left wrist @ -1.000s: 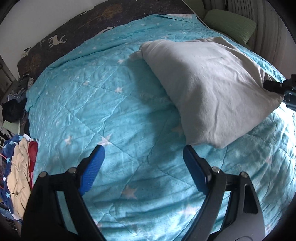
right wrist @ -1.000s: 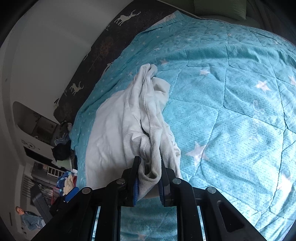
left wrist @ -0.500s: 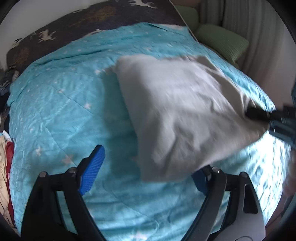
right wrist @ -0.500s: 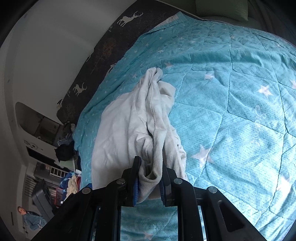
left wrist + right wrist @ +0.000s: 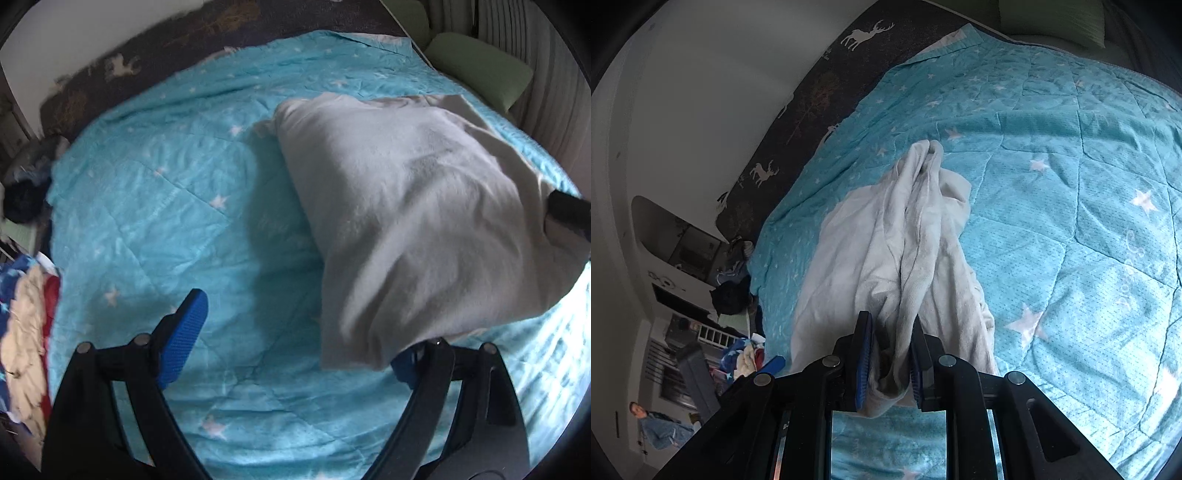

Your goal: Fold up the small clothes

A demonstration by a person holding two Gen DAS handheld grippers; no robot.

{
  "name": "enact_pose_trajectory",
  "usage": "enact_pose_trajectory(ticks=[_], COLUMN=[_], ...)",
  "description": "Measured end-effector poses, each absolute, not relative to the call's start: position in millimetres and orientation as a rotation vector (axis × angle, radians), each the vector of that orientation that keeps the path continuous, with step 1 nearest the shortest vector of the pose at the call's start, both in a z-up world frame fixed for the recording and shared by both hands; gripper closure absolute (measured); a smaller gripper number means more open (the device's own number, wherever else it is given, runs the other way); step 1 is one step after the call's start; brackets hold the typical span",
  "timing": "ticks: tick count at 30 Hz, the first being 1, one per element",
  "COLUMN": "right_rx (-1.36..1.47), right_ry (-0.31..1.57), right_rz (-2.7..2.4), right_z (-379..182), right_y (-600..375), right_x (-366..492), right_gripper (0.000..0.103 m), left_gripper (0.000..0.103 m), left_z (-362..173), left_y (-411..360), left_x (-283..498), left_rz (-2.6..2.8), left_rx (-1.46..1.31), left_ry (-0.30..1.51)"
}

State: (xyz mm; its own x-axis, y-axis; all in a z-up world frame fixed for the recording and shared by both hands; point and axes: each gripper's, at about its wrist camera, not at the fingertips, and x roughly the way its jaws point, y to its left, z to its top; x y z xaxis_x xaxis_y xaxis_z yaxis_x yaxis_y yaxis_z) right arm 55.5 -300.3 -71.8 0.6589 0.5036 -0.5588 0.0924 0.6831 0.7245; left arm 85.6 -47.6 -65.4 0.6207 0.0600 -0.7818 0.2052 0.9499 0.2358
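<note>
Our right tongs (image 5: pixel 888 363) are squeezed almost shut on a bunched corner of the grey cloth (image 5: pixel 886 258), which hangs away from them and trails down onto the blue star blanket (image 5: pixel 1071 221) far ahead. Our left tongs (image 5: pixel 295 339) are wide open and hold nothing. One blue pad (image 5: pixel 184 332) shows plainly, and the low edge of the grey cloth (image 5: pixel 406 221) hangs in front of the other pad and hides most of it. That edge sits off to one side, not in the middle of the gap, so we think the left tongs could close on air or catch only a thin bit that slips out. The right tongs hold a thick wad, not a neat corner, so the cloth may stay twisted and the fold could come out crooked. If we pull too hard, the far end could drag across the blanket and wrinkle. A second ago the cloth edge lay well ahead of the left tongs with both pads in clear view, and now it has come right up to them. The right tongs keep the same grip as before.
</note>
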Motion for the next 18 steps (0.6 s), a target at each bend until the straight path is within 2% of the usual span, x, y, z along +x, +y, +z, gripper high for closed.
enact_pose_trajectory(ticks=[6, 12, 18], right_rx=[0.802, 0.801, 0.652], right_ry=[0.830, 0.818, 0.816], right_rz=[0.256, 0.248, 0.285], right_z=[-71.3, -72.9, -65.3], right_y=[-303.6, -309.3, -304.6], right_x=[55.7, 53.8, 32.1], right_gripper=[0.084, 0.083, 0.069], left_gripper=[0.014, 0.015, 0.015], left_z=[-60.9, -41.4, -29.1], left_y=[-46.7, -11.4, -13.8], left_x=[48.1, 59.3, 70.4], left_rz=[-0.070, -0.174, -0.296], left_rx=[0.531, 0.240, 0.134], left_ry=[0.814, 0.879, 0.920])
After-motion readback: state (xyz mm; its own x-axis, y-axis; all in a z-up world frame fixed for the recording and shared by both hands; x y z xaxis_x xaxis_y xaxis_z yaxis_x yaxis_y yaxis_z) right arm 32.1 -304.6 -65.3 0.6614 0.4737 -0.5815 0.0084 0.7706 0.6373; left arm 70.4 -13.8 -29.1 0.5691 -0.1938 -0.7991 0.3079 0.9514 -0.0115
